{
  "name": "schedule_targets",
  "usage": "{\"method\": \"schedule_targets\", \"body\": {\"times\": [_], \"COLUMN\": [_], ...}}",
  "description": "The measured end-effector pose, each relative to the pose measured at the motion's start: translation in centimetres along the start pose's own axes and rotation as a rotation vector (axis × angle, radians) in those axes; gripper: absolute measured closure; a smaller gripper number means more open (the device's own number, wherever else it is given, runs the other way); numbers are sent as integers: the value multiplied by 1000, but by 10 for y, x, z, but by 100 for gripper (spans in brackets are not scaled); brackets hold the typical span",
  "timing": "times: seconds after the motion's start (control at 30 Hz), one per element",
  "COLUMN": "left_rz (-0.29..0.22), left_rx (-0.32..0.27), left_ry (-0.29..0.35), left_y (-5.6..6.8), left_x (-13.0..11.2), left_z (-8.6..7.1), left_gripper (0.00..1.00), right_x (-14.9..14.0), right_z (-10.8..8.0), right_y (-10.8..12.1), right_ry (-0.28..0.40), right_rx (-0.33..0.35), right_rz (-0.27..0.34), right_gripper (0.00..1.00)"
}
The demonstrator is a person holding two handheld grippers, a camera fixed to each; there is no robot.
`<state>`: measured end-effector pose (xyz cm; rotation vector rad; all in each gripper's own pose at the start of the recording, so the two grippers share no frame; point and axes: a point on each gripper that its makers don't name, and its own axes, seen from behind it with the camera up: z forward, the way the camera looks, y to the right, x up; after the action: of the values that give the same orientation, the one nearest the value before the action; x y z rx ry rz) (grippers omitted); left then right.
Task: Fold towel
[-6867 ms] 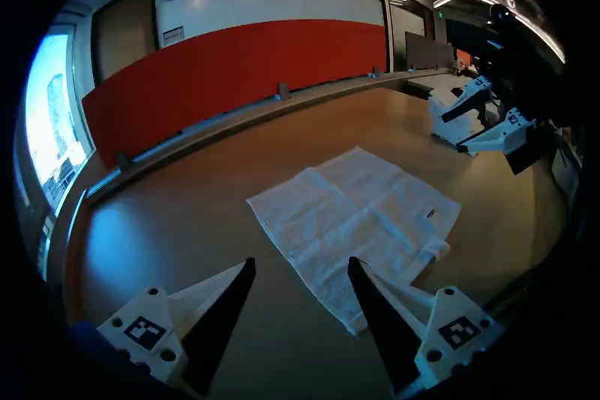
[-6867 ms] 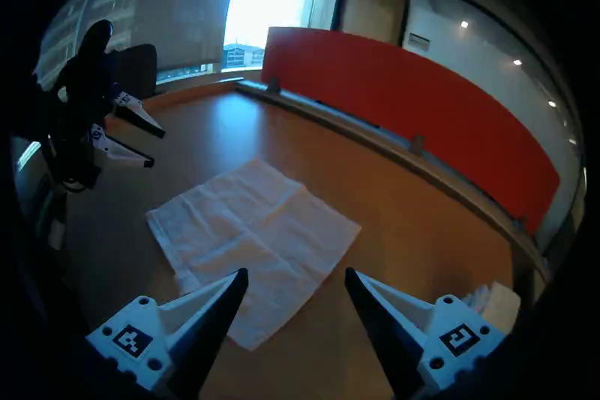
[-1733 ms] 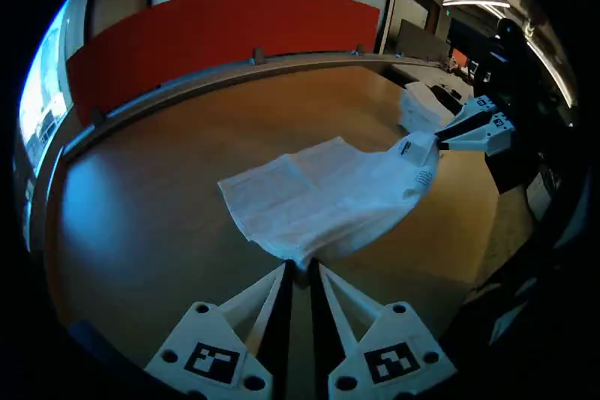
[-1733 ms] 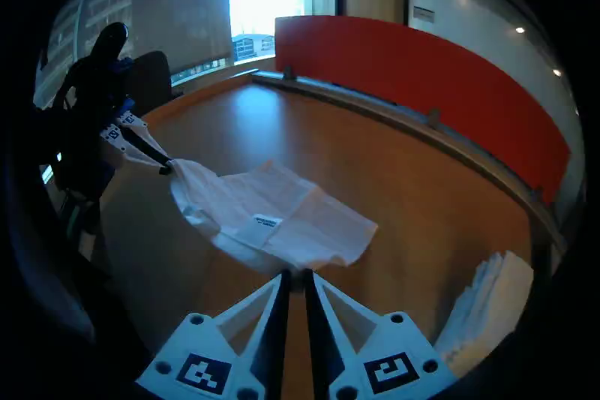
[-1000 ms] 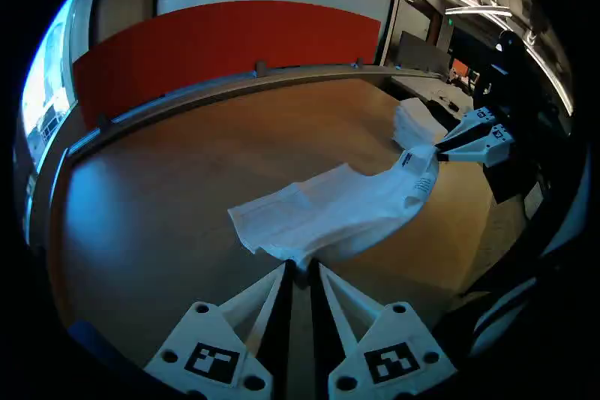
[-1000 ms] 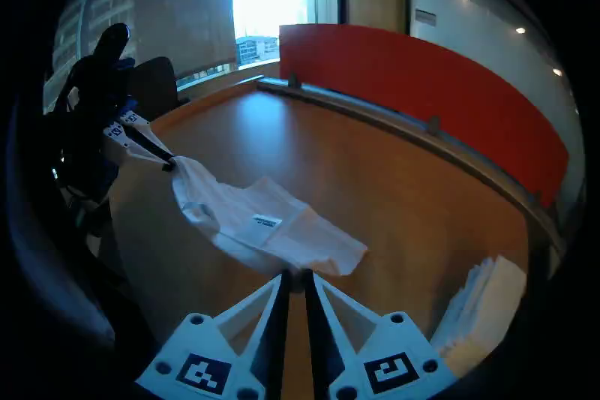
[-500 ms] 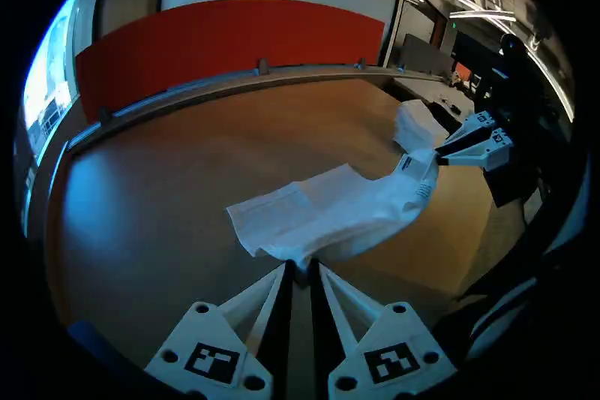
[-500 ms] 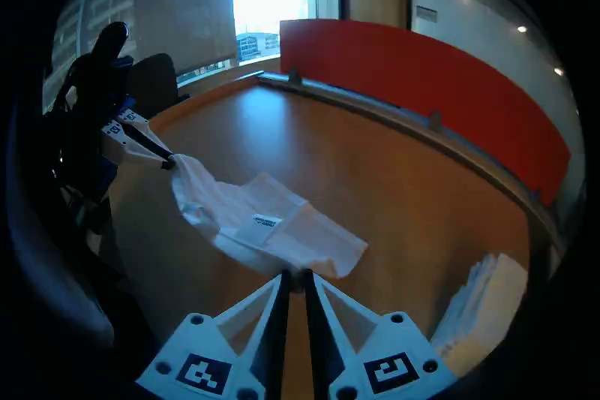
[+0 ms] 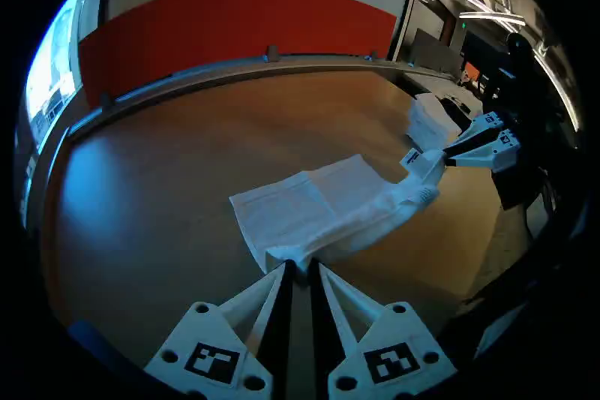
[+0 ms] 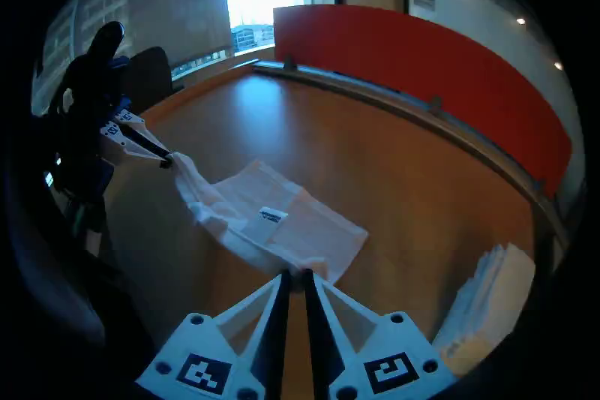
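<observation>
Your left gripper (image 9: 300,269) and right gripper (image 10: 294,274) each pinch a corner of the towel (image 9: 330,205), half lifted off the table (image 9: 165,160). First fold underway; next, likely lay both corners onto the far edge.

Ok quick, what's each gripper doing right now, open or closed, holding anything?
Left gripper: closed, fingers pinching a corner of the white cloth towel.
Right gripper: closed, pinching another corner of the same towel.

Pinched corners of the towel (image 9: 322,209) are hidden — label (image 10: 271,214) too small to read
</observation>
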<state>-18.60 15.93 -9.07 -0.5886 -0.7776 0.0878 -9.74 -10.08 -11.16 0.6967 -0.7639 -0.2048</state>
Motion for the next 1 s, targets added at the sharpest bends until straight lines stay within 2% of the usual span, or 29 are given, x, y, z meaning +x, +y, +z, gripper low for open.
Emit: {"method": "schedule_targets", "body": {"times": [0.33,0.7,1.0], "left_rz": [-16,-30,-18], "left_rx": [0,30,52], "left_ry": [-14,-39,-51], "left_y": [-6,-22,-36], "left_x": [-1,5,12], "left_z": [18,44,63], "left_gripper": [85,85,85], "right_x": [-6,-3,-1], "right_z": [15,38,59], "right_y": [9,28,47], "right_ry": [-24,-41,-57], "right_rx": [4,-17,-43], "right_rz": [-4,15,38], "right_gripper": [86,86,86]}}
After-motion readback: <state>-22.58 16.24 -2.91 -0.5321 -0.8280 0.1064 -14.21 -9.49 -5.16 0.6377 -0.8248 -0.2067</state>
